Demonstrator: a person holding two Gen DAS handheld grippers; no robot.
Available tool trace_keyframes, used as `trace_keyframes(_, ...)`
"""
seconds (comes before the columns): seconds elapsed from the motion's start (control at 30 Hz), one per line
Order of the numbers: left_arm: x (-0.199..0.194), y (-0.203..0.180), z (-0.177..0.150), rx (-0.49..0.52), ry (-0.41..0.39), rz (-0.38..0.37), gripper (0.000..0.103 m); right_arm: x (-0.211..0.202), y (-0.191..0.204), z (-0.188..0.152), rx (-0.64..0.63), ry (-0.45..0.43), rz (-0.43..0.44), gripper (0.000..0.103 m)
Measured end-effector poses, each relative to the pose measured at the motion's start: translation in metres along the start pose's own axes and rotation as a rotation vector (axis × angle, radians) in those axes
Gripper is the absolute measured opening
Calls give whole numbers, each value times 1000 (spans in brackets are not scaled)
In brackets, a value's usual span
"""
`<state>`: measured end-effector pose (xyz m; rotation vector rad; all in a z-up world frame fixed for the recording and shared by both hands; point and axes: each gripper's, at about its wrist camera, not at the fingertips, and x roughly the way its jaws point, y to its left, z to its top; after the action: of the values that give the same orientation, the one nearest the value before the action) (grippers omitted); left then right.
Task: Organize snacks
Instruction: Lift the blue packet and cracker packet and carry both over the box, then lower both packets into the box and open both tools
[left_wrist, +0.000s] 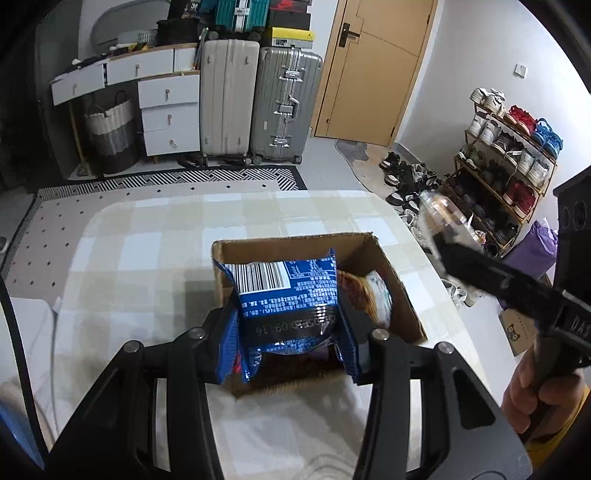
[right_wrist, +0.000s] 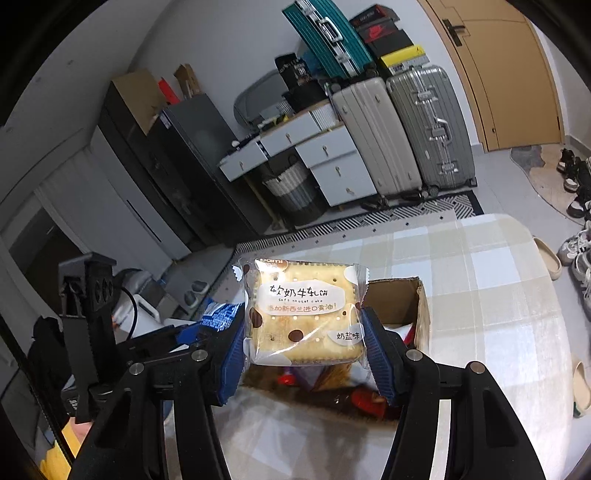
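In the left wrist view my left gripper (left_wrist: 291, 332) is shut on a blue snack packet (left_wrist: 284, 291) with a barcode, held just above an open cardboard box (left_wrist: 399, 288) on the checked tablecloth (left_wrist: 147, 258). Another wrapped snack (left_wrist: 369, 295) lies inside the box. My right gripper (right_wrist: 304, 343) is shut on a clear-wrapped square cracker packet (right_wrist: 303, 314), which hangs over the same box (right_wrist: 406, 295); red and purple wrappers show at its bottom. From the left wrist the right gripper (left_wrist: 454, 254) comes in from the right, blurred, held by a hand (left_wrist: 524, 391). The left gripper (right_wrist: 192, 336) and its blue packet (right_wrist: 221, 314) sit just left of the cracker packet.
Beyond the table stand two large suitcases (left_wrist: 258, 103), a white drawer unit (left_wrist: 170, 110), a woven basket (left_wrist: 110, 136) and a wooden door (left_wrist: 373, 66). A full shoe rack (left_wrist: 506, 166) and loose shoes (left_wrist: 402, 177) line the right side. Slippers (right_wrist: 546, 254) lie by the table's right edge.
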<state>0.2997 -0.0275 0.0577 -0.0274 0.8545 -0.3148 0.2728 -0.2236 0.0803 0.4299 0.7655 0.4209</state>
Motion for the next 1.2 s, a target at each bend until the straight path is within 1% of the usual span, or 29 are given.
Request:
trace_keyframes(0.07, 24, 3, 12, -17, 23, -18, 42, 16, -9, 4, 3, 14, -24, 58)
trace_keyframes(0.1, 36, 5, 18, -44, 36, -44, 42, 24, -13, 5, 8, 23, -34, 58)
trace_keyframes(0.13, 47, 6, 23, -55, 53, -52, 42, 34, -20, 7, 19, 41, -44, 58)
trace_keyframes(0.2, 64, 4, 27, -33, 72, -26, 42, 45, -28, 6, 36, 52, -52, 58)
trace_keyframes(0.27, 78, 2, 25, -12, 79, -20, 42, 57, -36, 6, 45, 74, -55, 58)
trace_keyframes(0.33, 95, 4, 23, -22, 111, -19, 42, 67, -41, 4, 38, 97, -63, 58)
trace_keyframes(0.43, 112, 6, 16, -26, 122, -14, 42, 78, -42, 1, -1, 114, -38, 58)
trace_keyframes(0.5, 120, 7, 12, -16, 127, -9, 42, 86, -43, 0, -1, 137, -45, 58)
trace_keyframes(0.53, 123, 9, 8, -14, 131, -6, 42, 92, -45, -1, 16, 157, -29, 58)
trace_keyframes(0.7, 137, 13, -2, -9, 158, -1, 43, 102, -52, -10, 43, 186, -58, 58)
trace_keyframes(0.73, 136, 15, -4, -7, 162, -1, 43, 103, -52, -10, 44, 191, -53, 58)
trace_keyframes(0.9, 149, 14, -8, 14, 188, 26, 43, 108, -44, -11, -4, 220, -93, 58)
trace_keyframes(1.03, 154, 13, -6, 14, 197, 25, 43, 107, -44, -11, 0, 224, -105, 58)
trace_keyframes(1.2, 148, 13, -4, 27, 192, 26, 43, 106, -41, -10, -5, 221, -110, 59)
